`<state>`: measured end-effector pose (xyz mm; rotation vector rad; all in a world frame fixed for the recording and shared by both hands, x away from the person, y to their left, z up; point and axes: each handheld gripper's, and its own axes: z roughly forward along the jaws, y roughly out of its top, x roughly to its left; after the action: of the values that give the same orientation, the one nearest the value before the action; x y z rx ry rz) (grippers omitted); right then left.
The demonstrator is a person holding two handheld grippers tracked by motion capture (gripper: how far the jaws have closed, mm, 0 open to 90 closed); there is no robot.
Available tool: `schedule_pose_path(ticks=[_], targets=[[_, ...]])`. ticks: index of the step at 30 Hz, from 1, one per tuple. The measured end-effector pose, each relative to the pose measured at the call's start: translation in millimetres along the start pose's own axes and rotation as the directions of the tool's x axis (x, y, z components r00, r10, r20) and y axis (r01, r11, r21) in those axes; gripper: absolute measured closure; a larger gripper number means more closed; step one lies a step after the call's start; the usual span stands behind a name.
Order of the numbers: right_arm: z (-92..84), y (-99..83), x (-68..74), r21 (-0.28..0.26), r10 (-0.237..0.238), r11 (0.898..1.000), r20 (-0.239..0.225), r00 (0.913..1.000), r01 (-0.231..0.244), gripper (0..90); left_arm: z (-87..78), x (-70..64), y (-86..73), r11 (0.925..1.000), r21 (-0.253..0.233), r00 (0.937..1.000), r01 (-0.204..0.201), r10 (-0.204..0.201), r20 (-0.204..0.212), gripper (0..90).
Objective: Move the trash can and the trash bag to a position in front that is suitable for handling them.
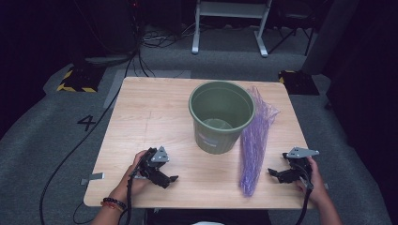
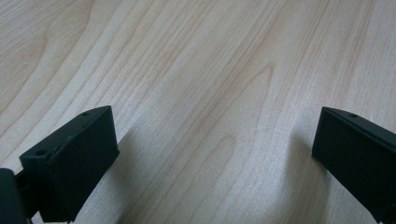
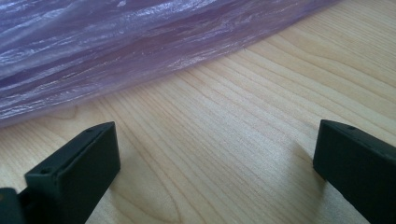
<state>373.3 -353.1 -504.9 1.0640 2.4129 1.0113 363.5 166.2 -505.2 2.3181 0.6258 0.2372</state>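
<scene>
Grey carpet surrounds a pale wooden table (image 1: 150, 117) where a green bin (image 1: 221, 115) stands, a purple plastic bag (image 1: 255, 140) lying just beside it for lining. Left gripper (image 1: 169, 179) and right gripper (image 1: 274, 173) rest near the front edge, jaws wide apart, empty.

The bag (image 1: 254, 140) was a thin, translucent purple plastic one, bunched lengthwise into a long, crinkled strip. It lay flat on the table (image 1: 150, 117), running from the far right part of the top toward the near edge, its far end flared wider and its near end narrowed to a point. Its left side lay just beside the bin (image 1: 220, 115), a green, round, open-topped one that stood upright at mid-table. In the right gripper view the bag's (image 3: 116, 42) glossy folds lay on the wood.
</scene>
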Motion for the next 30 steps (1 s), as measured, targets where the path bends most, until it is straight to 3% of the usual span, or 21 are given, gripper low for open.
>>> schedule_pose_path(ticks=[11, 15, 23, 28, 30], targets=[[-1.4, -0.9, 2.1, -0.008, -0.008, 1.000, 0.014, 0.9999, 0.008, 1.4, -2.6, -2.4, -2.7, 0.9999, 0.000, 0.9999, 0.012, -0.012, -0.010, 0.1], [-4.8, -3.0, 6.5, -0.034, -0.040, 0.999, 0.020, 0.9990, 0.041, 7.7, -4.2, -3.6, -4.4, 0.9999, 0.001, 0.9998, 0.014, -0.014, -0.015, 0.1], [-6.7, -4.3, 10.2, -0.048, -0.061, 0.997, 0.043, 0.9972, 0.063, 9.9, -4.6, -4.4, -5.0, 0.9997, -0.001, 0.9996, 0.023, -0.023, -0.017, 0.0], [-7.0, -3.5, 9.4, -0.049, -0.063, 0.997, 0.018, 0.9978, 0.064, 15.4, -4.3, -3.8, -4.6, 0.9997, 0.000, 0.9996, 0.023, -0.023, -0.019, 0.0], [-7.0, -1.4, 11.7, -0.073, -0.053, 0.996, 0.030, 0.9982, 0.055, 23.8, -4.3, -3.8, -4.6, 0.9997, 0.000, 0.9995, 0.023, -0.023, -0.019, 0.0]])
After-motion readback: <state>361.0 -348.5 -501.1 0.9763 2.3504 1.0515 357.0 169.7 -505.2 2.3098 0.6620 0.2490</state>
